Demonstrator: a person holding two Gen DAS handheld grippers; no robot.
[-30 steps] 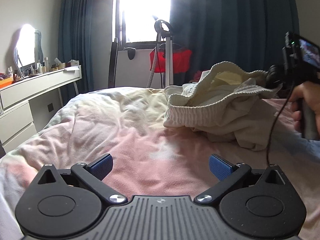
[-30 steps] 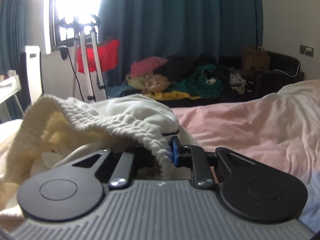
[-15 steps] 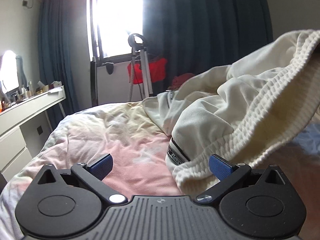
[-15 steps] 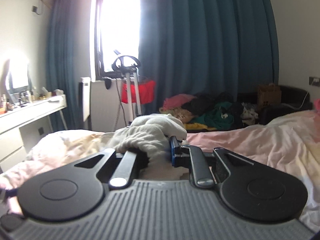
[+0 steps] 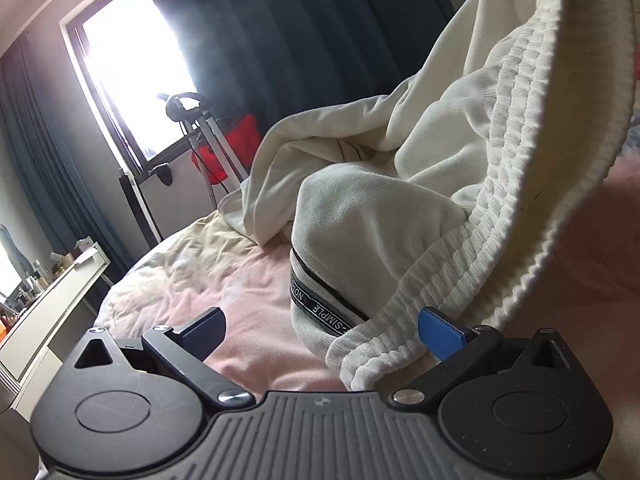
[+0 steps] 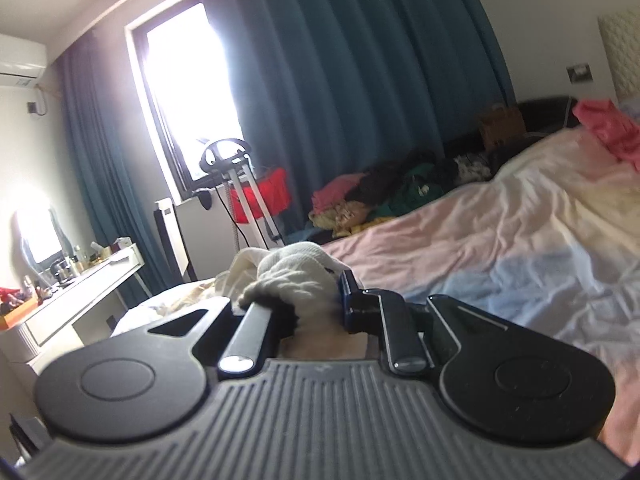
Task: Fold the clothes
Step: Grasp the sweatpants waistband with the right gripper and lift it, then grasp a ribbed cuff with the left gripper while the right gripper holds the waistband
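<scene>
Cream ribbed-waistband sweatpants (image 5: 460,152) hang over pink bedsheet (image 5: 240,280) | right gripper (image 6: 308,292) clamps waistband | left gripper (image 5: 320,330) wide, waistband edge between fingers

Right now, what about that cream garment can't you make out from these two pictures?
- Left wrist view: the cream garment runs off the top edge, so its upper end is cut off.
- Right wrist view: the right gripper clamps a bunched ribbed hem; the rest hides behind it.
- Its label is partly folded under.
</scene>
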